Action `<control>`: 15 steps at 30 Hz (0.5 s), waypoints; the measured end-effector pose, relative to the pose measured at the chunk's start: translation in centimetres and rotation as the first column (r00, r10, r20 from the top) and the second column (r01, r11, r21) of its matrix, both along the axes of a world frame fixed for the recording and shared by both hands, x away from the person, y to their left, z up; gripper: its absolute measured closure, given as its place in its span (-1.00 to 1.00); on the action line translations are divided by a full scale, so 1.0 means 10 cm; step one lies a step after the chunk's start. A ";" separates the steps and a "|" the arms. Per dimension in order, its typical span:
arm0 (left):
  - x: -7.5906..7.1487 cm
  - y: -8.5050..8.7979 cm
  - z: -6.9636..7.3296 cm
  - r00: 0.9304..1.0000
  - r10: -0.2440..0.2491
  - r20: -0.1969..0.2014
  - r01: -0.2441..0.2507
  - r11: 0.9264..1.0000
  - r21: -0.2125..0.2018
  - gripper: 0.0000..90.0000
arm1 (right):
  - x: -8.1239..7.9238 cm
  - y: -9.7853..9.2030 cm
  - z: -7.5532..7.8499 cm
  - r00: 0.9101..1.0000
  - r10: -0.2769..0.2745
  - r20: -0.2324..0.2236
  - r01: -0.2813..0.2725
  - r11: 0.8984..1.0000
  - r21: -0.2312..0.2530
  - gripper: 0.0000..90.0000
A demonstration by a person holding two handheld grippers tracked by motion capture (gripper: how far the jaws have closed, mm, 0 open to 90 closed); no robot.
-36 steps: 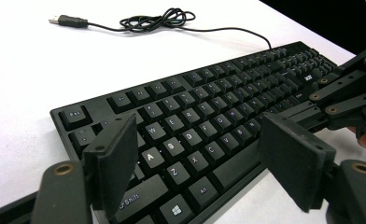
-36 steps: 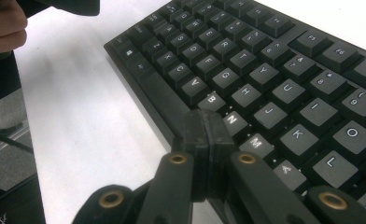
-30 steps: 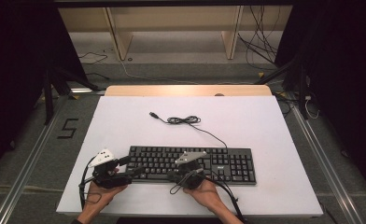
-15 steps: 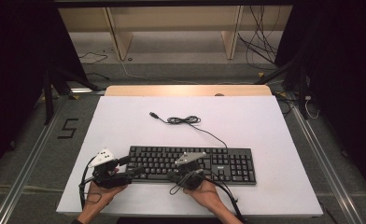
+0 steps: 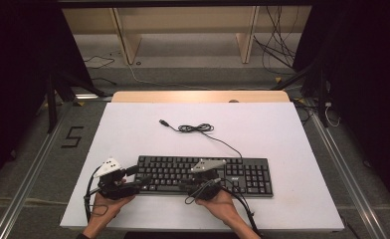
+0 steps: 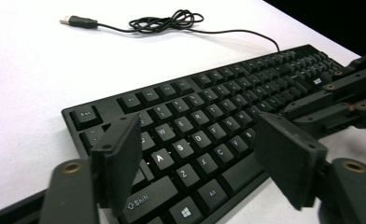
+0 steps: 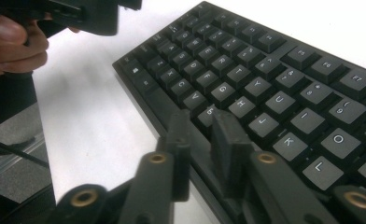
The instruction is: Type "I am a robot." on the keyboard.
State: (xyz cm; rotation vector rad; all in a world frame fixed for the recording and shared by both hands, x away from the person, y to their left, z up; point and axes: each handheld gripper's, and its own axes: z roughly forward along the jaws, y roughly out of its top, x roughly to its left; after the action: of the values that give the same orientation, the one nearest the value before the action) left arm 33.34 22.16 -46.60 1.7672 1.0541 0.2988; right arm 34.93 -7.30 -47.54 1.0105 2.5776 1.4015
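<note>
A black keyboard (image 5: 233, 172) lies along the front of the white table (image 5: 282, 134), its thin cable (image 5: 195, 128) coiled behind it and ending in a USB plug (image 5: 162, 121). My left gripper (image 5: 142, 181) is at the keyboard's left end. In the left gripper view its jaws (image 6: 202, 163) stand wide and have just been closing a little, with the front left corner of the keyboard (image 6: 209, 107) between them, untouched. My right gripper (image 5: 185, 185) is at the front edge near the space bar. Its jaws (image 7: 200, 144) have just been opening to a narrow gap over the edge of the keyboard (image 7: 265, 70).
The table's front edge runs just under both hands. A wooden strip (image 5: 198, 96) borders the far edge, with shelving and loose cables on the floor beyond. Bare white table lies behind and to the right of the keyboard. The left hand (image 7: 13, 42) shows in the right gripper view.
</note>
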 end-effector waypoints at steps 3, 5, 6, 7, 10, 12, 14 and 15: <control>0.03 0.00 -0.02 0.999 0.030 -0.014 -0.030 0.999 0.012 -0.11 | 0.00 -0.01 0.02 1.000 0.004 -0.002 -0.004 1.000 0.015 0.49; 0.05 0.01 -0.03 0.999 0.046 -0.025 -0.045 0.999 0.016 -0.01 | 0.00 -0.02 0.02 1.000 0.002 -0.001 -0.002 1.000 0.016 0.43; 0.05 0.01 -0.03 0.999 0.046 -0.025 -0.045 0.999 0.016 0.06 | 0.00 -0.02 0.03 1.000 0.002 0.000 -0.002 1.000 0.018 0.39; 0.07 0.02 -0.05 0.998 0.058 -0.036 -0.058 0.998 0.013 0.12 | 0.01 -0.02 0.03 1.000 0.002 -0.002 -0.002 1.000 0.021 0.33; 0.10 0.01 -0.07 0.997 0.058 -0.041 -0.057 0.998 0.024 0.29 | 0.01 -0.03 0.05 1.000 0.002 -0.001 -0.002 1.000 0.023 0.23; 0.11 0.00 -0.09 0.998 0.055 -0.041 -0.053 0.998 0.040 0.42 | 0.00 -0.05 0.06 1.000 -0.001 0.005 0.001 1.000 0.022 0.18; 0.11 -0.02 -0.10 0.997 0.051 -0.049 -0.048 0.997 0.057 0.53 | -0.01 -0.06 0.08 1.000 -0.007 0.008 0.007 1.000 0.026 0.12; 0.12 -0.03 -0.11 0.998 0.049 -0.049 -0.045 0.997 0.065 0.59 | -0.01 -0.06 0.08 1.000 -0.008 0.011 0.008 1.000 0.026 0.09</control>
State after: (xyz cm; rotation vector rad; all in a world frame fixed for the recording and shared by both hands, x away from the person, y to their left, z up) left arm 34.52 21.87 -47.67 1.8173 1.1343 0.3221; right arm 34.85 -7.94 -46.70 1.0124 2.5515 1.4378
